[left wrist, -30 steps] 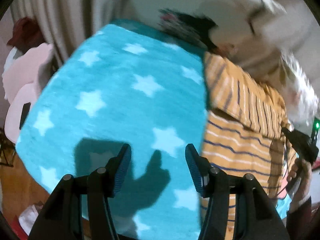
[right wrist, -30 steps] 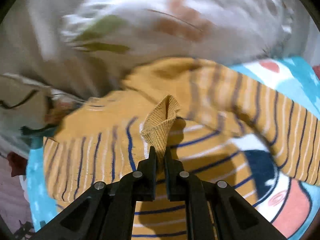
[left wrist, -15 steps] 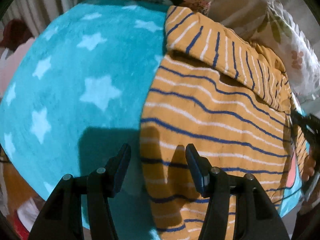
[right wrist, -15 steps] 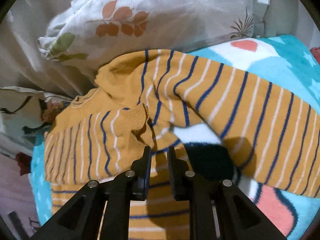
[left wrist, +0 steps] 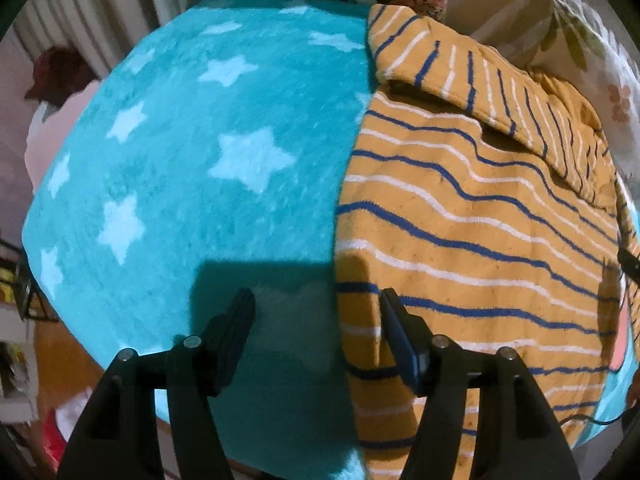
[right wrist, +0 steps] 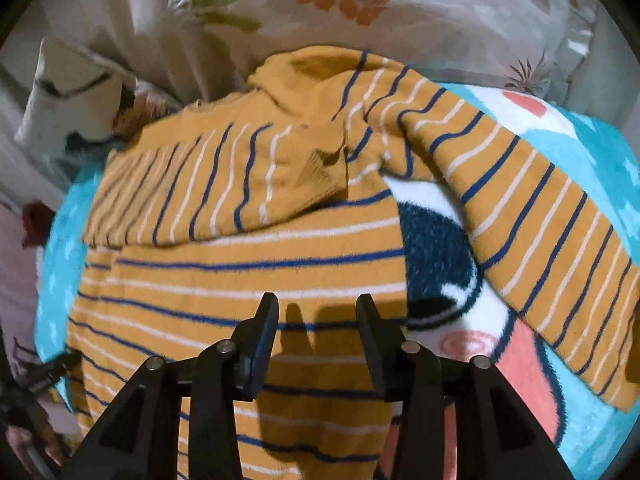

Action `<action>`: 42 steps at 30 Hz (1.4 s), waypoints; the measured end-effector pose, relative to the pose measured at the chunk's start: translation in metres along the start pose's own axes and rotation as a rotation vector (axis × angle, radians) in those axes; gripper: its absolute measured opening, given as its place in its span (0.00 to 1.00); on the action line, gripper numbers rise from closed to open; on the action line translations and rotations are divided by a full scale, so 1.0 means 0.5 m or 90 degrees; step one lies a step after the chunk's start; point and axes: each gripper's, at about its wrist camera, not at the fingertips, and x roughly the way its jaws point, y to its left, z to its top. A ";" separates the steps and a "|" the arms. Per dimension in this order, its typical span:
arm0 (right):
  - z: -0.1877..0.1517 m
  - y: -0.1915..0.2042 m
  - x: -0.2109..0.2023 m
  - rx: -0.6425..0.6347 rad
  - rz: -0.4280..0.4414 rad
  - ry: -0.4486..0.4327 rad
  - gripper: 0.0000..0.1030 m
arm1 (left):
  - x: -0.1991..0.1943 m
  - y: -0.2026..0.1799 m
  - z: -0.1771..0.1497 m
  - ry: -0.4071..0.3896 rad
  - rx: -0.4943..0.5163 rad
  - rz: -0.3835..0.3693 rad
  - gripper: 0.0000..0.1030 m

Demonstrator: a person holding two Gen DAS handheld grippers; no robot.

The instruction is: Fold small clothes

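A small mustard sweater with blue and white stripes [left wrist: 472, 216] lies on a turquoise star blanket [left wrist: 200, 168]. One sleeve [right wrist: 224, 184] is folded across the chest; the other sleeve [right wrist: 532, 224] stretches out to the right over the blanket. My left gripper [left wrist: 316, 312] is open and empty, straddling the sweater's left side edge. My right gripper [right wrist: 316, 320] is open and empty, low over the sweater's body [right wrist: 240, 280].
A leaf-print pillow [right wrist: 360, 4] and bedding lie behind the sweater. The blanket shows a cartoon print [right wrist: 448, 264] between body and outstretched sleeve. A pink object [left wrist: 52, 128] and wooden floor [left wrist: 60, 360] lie past the blanket's left edge.
My right gripper let go of the sleeve cuff, opened, and drew back; the sleeve now lies folded across the chest. My left gripper moved right to the sweater's side edge.
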 end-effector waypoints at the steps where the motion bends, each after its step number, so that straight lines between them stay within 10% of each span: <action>1: -0.003 0.004 -0.002 -0.003 -0.009 -0.001 0.43 | 0.001 -0.002 0.003 -0.002 0.009 0.002 0.61; 12: -0.068 -0.154 -0.123 0.175 -0.121 -0.027 0.46 | -0.017 -0.016 0.070 -0.027 0.066 -0.051 0.61; 23: -0.261 -0.425 -0.151 0.569 0.004 -0.129 0.47 | -0.003 -0.038 0.073 0.024 0.059 -0.066 0.61; 30: -0.220 -0.505 -0.154 0.611 -0.025 -0.191 0.47 | -0.014 -0.060 0.064 0.030 0.047 -0.052 0.61; 34: -0.184 -0.537 -0.161 0.575 -0.136 -0.178 0.46 | -0.018 -0.067 0.057 0.028 0.037 -0.053 0.61; 38: -0.168 -0.573 -0.157 0.577 -0.112 -0.170 0.05 | -0.013 -0.067 0.051 0.031 0.024 -0.056 0.61; 42: -0.139 -0.572 -0.182 0.559 -0.109 -0.184 0.05 | -0.011 -0.058 0.048 0.027 0.011 -0.056 0.61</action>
